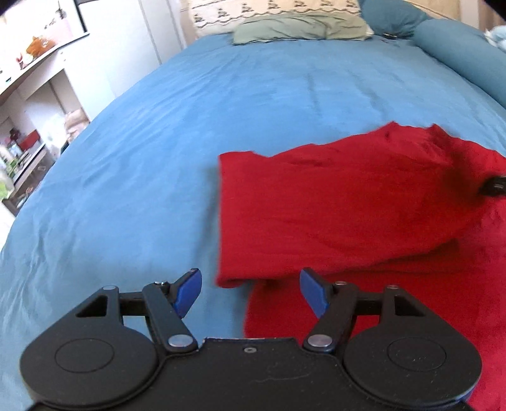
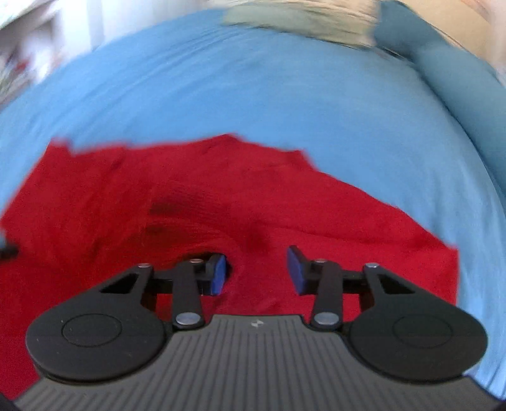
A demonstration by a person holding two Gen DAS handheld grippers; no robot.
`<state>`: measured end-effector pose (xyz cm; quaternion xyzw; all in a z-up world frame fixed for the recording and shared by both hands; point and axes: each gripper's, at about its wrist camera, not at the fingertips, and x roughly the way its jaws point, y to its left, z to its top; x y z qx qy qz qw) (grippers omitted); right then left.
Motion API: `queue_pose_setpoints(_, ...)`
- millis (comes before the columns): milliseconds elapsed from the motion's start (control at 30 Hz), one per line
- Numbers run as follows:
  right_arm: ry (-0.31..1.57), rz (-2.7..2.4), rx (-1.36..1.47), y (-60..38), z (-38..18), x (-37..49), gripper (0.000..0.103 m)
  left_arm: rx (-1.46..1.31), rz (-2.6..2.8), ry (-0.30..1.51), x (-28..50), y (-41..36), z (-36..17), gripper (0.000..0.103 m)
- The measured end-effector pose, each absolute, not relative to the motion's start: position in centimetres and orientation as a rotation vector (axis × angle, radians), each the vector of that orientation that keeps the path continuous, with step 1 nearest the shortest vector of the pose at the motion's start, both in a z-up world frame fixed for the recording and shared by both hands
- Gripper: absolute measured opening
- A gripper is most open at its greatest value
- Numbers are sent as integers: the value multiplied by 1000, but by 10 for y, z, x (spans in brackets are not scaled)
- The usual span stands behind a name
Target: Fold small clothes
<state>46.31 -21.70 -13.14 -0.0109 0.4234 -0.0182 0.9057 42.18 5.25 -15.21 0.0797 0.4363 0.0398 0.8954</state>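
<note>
A red garment [image 1: 348, 205] lies on the blue bed sheet [image 1: 158, 142], with one layer folded over another. My left gripper [image 1: 249, 292] is open and empty, just above the garment's near left corner. In the right wrist view, which is blurred, the red garment [image 2: 158, 202] fills the lower half. My right gripper [image 2: 256, 270] is open, low over the cloth, holding nothing. A dark bit of the right gripper [image 1: 493, 186] shows at the right edge of the left wrist view.
Pillows [image 1: 300, 25] lie at the head of the bed. A rolled teal blanket [image 1: 468, 53] runs along the right side. White shelves [image 1: 28, 104] with small items stand left of the bed. Bare blue sheet [image 2: 253, 88] stretches beyond the garment.
</note>
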Motion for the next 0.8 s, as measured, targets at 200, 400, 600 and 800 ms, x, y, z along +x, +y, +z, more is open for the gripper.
queue_pose_setpoints(200, 911, -53, 266, -262, -149, 430, 67, 117, 78, 929, 426, 59, -159, 74)
queue_pose_setpoints(400, 854, -98, 434, -276, -151, 425, 80, 122, 76, 928, 424, 61, -166, 74)
queue_pose_setpoints(600, 841, -198, 487, -289, -151, 439, 21, 140, 80, 906, 428, 61, -171, 74)
queue_pose_setpoints(800, 741, -217, 339, -293, -99, 432, 20, 133, 98, 890, 437, 62, -172, 72)
